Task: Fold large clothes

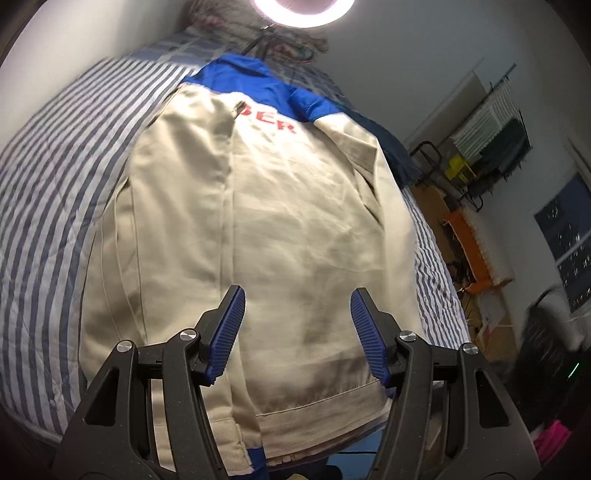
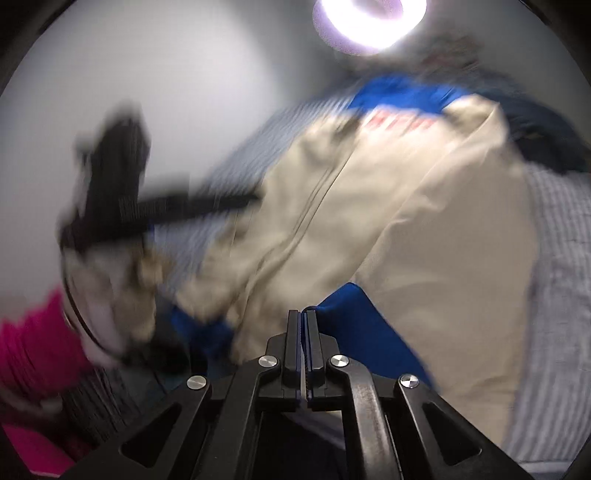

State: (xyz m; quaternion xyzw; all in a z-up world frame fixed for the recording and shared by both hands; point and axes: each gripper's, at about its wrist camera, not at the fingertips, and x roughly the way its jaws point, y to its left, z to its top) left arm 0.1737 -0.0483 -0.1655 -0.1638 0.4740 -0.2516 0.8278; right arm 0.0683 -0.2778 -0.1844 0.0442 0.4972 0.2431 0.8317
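A beige jacket (image 1: 277,221) with a blue yoke and red letters lies back up on the striped bed (image 1: 44,184). My left gripper (image 1: 297,291) hovers open over its lower back, with nothing between the blue pads. In the right wrist view the jacket (image 2: 406,221) is blurred by motion. My right gripper (image 2: 303,312) is shut near the hem, and a blue part of the jacket (image 2: 354,314) rises in a peak to its fingertips, so it looks pinched there. The left gripper (image 2: 243,200) appears as a dark blur on the left.
A ring light (image 1: 303,11) shines above the head of the bed. A dark blue garment (image 1: 391,147) lies beside the jacket's right shoulder. Shelves and an orange box (image 1: 476,251) stand right of the bed. A pink sleeve (image 2: 33,343) shows at the left.
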